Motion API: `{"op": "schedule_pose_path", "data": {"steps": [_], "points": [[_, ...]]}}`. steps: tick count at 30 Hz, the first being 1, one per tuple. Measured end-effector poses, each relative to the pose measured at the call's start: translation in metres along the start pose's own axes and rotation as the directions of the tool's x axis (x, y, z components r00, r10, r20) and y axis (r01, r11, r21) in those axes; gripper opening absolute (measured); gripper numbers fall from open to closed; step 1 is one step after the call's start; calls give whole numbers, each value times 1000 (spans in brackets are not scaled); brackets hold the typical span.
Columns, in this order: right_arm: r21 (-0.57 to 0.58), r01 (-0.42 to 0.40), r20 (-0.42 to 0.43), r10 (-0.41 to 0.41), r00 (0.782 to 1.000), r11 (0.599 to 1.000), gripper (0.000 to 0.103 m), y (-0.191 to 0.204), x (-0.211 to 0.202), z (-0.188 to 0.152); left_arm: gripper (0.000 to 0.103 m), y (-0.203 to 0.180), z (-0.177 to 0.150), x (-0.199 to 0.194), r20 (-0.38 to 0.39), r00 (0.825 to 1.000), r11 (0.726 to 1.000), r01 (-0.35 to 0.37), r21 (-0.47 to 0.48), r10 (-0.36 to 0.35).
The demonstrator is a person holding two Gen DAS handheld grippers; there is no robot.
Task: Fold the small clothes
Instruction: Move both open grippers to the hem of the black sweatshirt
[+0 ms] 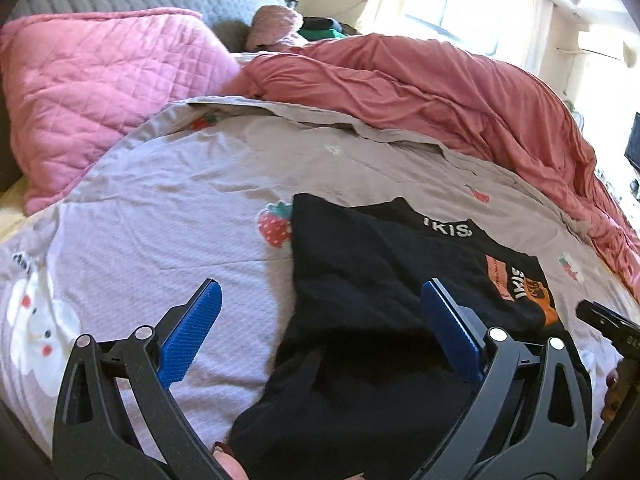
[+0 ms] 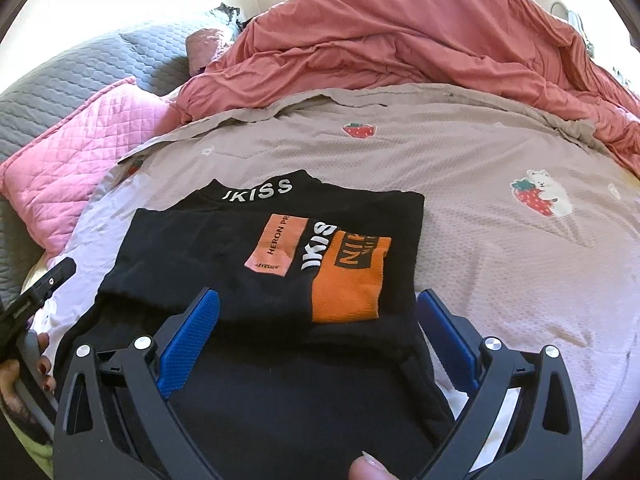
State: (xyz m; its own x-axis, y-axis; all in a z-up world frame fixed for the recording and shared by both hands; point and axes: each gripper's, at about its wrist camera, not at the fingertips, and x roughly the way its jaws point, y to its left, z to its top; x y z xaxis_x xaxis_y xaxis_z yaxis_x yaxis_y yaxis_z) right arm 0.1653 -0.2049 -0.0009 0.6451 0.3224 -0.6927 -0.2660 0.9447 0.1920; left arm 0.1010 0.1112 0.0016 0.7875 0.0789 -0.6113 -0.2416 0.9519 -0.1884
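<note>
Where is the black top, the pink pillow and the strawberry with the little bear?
black top (image 2: 224,264): right wrist view, on its plain black cloth left of the patches.
pink pillow (image 1: 100,92): left wrist view, on its quilted middle.
strawberry with the bear (image 2: 536,198): right wrist view, on the red berry.

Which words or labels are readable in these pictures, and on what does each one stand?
"JKISS", first letter unclear: collar of the black shirt.
"HERON PR", cut off: pink patch.
"IKISS", partly folded under: white letters beside the orange patch.
Black letters on the orange patch: unreadable.
Small print low on the pink patch: too blurred.
</note>
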Motion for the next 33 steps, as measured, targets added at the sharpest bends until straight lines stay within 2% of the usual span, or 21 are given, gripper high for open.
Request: {"op": "schedule_pose_path", "data": {"steps": [5, 14, 24, 29, 33], "points": [[-10, -3, 1, 3, 1000, 1000, 98, -2, -16, -6, 93, 7, -7, -8, -13, 1000, 1000, -15, -16, 15], [-23, 9, 21, -8, 1000, 1000, 98, -10, -49, -15, 93, 4, -21, -30, 0, 999, 999, -37, 22, 37], [-23, 14, -9, -14, 1000, 1000, 98, -23, -74, -39, 93, 9, -36, -59, -46, 992, 991, -111, 72, 114], [-26, 10, -50, -11, 999, 1000, 98, -25, -80, -57, 93, 16, -37, -78, -54, 991, 989, -113, 94, 118], [-39, 1, -85, -5, 996, 999, 98, -22, -85, -76, 93, 26, -40, -87, -68, 994, 994, -77, 72, 82]]}}
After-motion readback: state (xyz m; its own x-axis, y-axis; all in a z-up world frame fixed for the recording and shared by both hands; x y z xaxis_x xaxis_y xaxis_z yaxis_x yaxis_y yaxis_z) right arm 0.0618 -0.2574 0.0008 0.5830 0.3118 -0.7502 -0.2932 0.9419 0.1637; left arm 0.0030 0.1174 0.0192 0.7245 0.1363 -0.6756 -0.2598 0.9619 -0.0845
